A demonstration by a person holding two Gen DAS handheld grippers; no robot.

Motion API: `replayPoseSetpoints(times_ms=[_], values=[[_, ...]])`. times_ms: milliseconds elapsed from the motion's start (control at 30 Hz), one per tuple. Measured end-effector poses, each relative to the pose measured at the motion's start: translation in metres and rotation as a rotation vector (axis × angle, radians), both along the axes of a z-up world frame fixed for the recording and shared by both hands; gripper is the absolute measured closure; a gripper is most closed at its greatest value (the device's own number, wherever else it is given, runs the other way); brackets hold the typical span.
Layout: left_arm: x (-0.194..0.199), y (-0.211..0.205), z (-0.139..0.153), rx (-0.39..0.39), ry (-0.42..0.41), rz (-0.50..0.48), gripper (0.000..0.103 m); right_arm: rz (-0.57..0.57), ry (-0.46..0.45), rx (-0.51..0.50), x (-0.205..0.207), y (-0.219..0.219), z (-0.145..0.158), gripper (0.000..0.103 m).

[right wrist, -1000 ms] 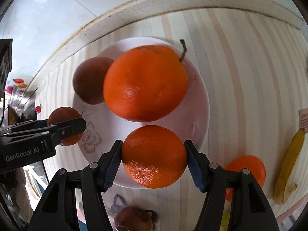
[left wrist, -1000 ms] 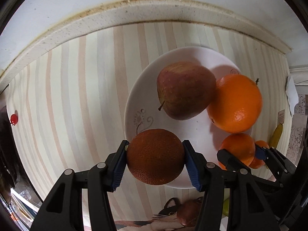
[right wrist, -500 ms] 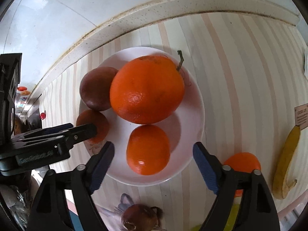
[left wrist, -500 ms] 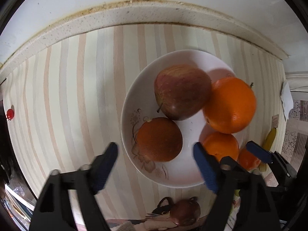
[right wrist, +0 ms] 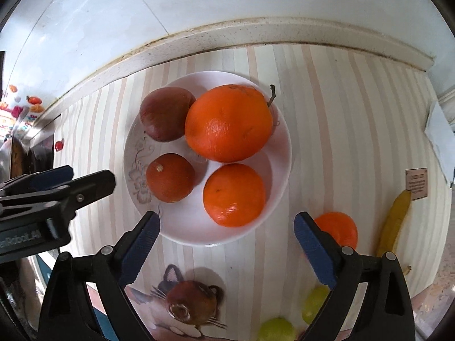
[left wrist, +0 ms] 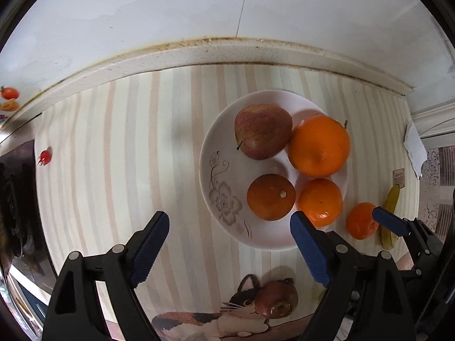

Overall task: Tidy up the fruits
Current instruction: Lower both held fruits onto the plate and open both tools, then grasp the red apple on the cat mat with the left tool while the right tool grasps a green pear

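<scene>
Striped tablecloth (left wrist: 119, 153) meets a speckled stone ledge (left wrist: 199, 54) below white wall (left wrist: 170, 5)

Two wrist fisheyes, both looking steeply down, close above the counter
Shared: white plate (left wrist: 212, 153) (right wrist: 280, 170) of fruit, striped cloth (left wrist: 113, 156) (right wrist: 341, 113); right view sits further right.

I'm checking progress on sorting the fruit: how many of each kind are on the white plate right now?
Apple: 1
Oranges: 3
Total on the plate: 4
</scene>
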State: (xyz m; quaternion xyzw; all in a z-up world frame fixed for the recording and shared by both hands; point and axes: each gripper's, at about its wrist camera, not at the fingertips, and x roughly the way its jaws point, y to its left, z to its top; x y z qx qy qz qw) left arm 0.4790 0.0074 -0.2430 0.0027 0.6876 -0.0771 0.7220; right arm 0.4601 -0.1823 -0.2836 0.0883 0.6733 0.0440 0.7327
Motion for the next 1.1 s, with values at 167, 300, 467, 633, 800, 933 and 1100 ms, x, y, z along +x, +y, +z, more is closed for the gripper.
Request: replayPoseSetpoints(times_ms=[167, 300, 467, 633, 800, 933, 1100], values=[[-0.022, 0.007, 0.020, -0.018, -0.048, 0.024, 0.016, 0.002, -0.043, 0.006, -0.018, 0.000, 0.018, 0.006], [-0.042, 0.010, 0.041, -0.027, -0.098, 0.030, 0.016, 0.008, -0.094, 0.002, -0.035, -0.001, 0.040, 0.006], [-0.061, 0.006, 0.060, -0.025, -0.158, 0.025, 0.016, 0.022, -0.152, -0.021, -0.053, 0.000, 0.066, 0.006], [-0.081, 0.002, 0.076, -0.027, -0.193, 0.008, 0.016, 0.029, -0.206, -0.033, -0.074, 0.001, 0.092, 0.006], [-0.097, 0.002, 0.083, -0.039, -0.218, 0.011, 0.016, 0.043, -0.244, -0.051, -0.091, 0.004, 0.107, 0.006], [-0.108, 0.004, 0.081, -0.052, -0.218, 0.022, 0.016, 0.032, -0.244, -0.025, -0.108, 0.001, 0.109, 0.006], [-0.127, 0.000, 0.066, -0.042, -0.214, 0.006, 0.016, -0.015, -0.191, 0.015, -0.132, -0.019, 0.090, 0.006]])
